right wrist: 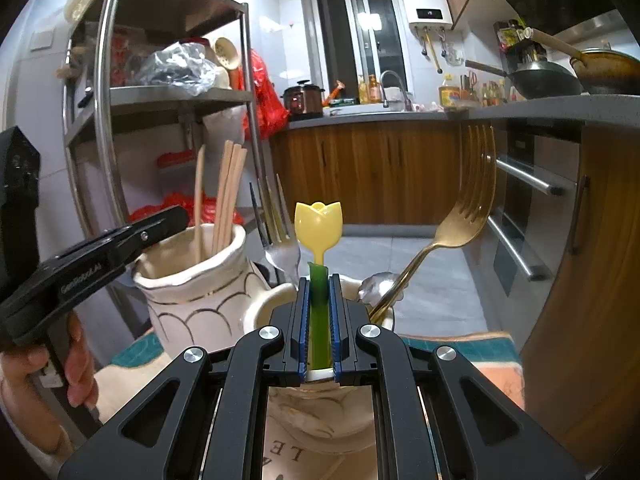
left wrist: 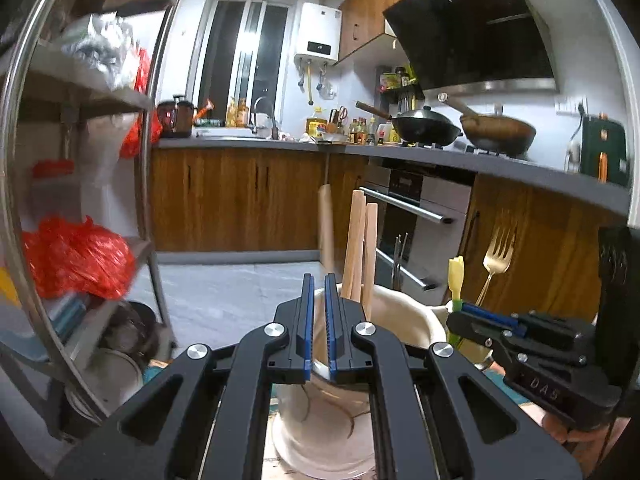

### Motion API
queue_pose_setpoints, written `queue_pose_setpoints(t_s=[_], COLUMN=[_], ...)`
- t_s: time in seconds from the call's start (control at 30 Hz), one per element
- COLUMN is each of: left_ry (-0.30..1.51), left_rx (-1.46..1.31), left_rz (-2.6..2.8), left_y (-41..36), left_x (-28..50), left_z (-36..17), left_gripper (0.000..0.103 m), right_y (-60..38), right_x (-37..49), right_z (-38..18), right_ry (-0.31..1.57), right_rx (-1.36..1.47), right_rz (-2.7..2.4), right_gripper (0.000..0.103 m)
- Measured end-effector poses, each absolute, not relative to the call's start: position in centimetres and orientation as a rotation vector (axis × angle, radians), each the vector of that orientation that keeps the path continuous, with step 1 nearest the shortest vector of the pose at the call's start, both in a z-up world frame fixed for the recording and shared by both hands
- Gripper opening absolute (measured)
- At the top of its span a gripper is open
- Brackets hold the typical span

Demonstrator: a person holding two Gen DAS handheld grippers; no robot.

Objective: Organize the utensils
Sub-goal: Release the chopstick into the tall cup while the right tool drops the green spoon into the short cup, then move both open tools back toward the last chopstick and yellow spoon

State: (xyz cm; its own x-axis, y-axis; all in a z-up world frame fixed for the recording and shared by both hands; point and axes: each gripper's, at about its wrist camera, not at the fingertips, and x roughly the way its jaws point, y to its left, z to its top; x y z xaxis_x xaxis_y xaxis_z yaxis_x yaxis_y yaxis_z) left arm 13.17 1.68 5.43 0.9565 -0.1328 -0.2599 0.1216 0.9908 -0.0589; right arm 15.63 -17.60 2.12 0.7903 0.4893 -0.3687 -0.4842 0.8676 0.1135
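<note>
My right gripper point(right wrist: 319, 280) is shut on the green stem of a yellow tulip-topped utensil point(right wrist: 319, 224), held upright over a white lettered cup point(right wrist: 320, 432). A gold fork point(right wrist: 468, 208) and a silver spoon point(right wrist: 378, 286) lean in that cup. To the left stands a white vase point(right wrist: 192, 280) with several wooden chopsticks point(right wrist: 228, 196). My left gripper point(left wrist: 319, 280) is shut with nothing seen between its pads, just above the vase point(left wrist: 320, 412) and next to its chopsticks point(left wrist: 362, 248). The right gripper point(left wrist: 460, 312) and the tulip utensil point(left wrist: 456, 276) show at the right of the left wrist view.
A silver fork point(right wrist: 282, 248) and dark sticks stand behind the vase. A metal shelf rack point(right wrist: 168, 96) with red bags is at the left. Wooden cabinets, an oven point(right wrist: 520, 208) and a grey counter point(left wrist: 440, 156) with woks run across the back. A patterned cloth point(right wrist: 460, 344) lies under the containers.
</note>
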Motion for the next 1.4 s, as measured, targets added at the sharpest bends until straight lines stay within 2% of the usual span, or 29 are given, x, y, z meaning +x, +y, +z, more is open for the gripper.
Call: queue_pose_setpoints(t_s=[0.17, 0.23, 0.27, 0.33, 0.37, 0.47, 0.5, 0.53, 0.57, 0.63, 0.7, 0.83, 0.87, 1.4], left_ry=[0.259, 0.255, 0.252, 0.234, 0.227, 0.232, 0.235, 0.237, 0.238, 0.238, 0.237, 0.222, 0.217, 0.366], left_rx=[-0.055, -0.066, -0.069, -0.072, -0.068, -0.065, -0.067, -0.068, -0.068, -0.056, -0.047, -0.054, -0.056, -0.091], left_rz=[-0.128, -0.131, -0.13, -0.12, -0.113, -0.105, -0.104, -0.103, -0.099, -0.083, -0.068, -0.041, -0.034, -0.068], left_y=[2.1, 2.3, 2.5, 2.7, 2.8, 3.0, 3.0, 3.1, 3.2, 3.2, 3.2, 3.6, 3.7, 5.0], left_x=[12.9, 12.5, 12.3, 11.6, 11.3, 10.7, 10.6, 10.4, 10.3, 9.8, 9.4, 8.2, 8.0, 4.2], left_z=[5.6, 5.7, 5.7, 5.9, 5.9, 6.1, 6.0, 6.0, 6.0, 5.8, 5.8, 5.5, 5.5, 2.0], left_gripper=[0.006, 0.008, 0.013, 0.037, 0.039, 0.042, 0.044, 0.049, 0.052, 0.063, 0.073, 0.096, 0.098, 0.098], right_y=[-17.6, -17.8, -18.1, -18.5, -18.7, -19.0, -19.1, -19.2, -19.4, -19.6, -19.8, -20.3, -20.4, -22.7], right_x=[15.6, 15.4, 15.1, 14.8, 14.5, 14.0, 13.9, 13.7, 13.3, 12.9, 12.4, 11.3, 11.1, 8.3], right_z=[2.1, 2.3, 2.4, 2.8, 3.0, 3.4, 3.5, 3.7, 3.8, 4.1, 4.2, 4.3, 4.3, -0.2], right_ry=[0.396, 0.377, 0.361, 0.338, 0.326, 0.308, 0.302, 0.297, 0.288, 0.277, 0.269, 0.246, 0.245, 0.522], right_rx=[0.013, 0.023, 0.035, 0.052, 0.061, 0.069, 0.069, 0.069, 0.071, 0.078, 0.078, 0.064, 0.061, 0.047], right_rz=[0.518, 0.524, 0.531, 0.536, 0.534, 0.527, 0.52, 0.516, 0.513, 0.511, 0.494, 0.423, 0.406, 0.331], right_gripper=[0.011, 0.024, 0.025, 0.027, 0.029, 0.042, 0.051, 0.063, 0.068, 0.087, 0.095, 0.098, 0.098, 0.098])
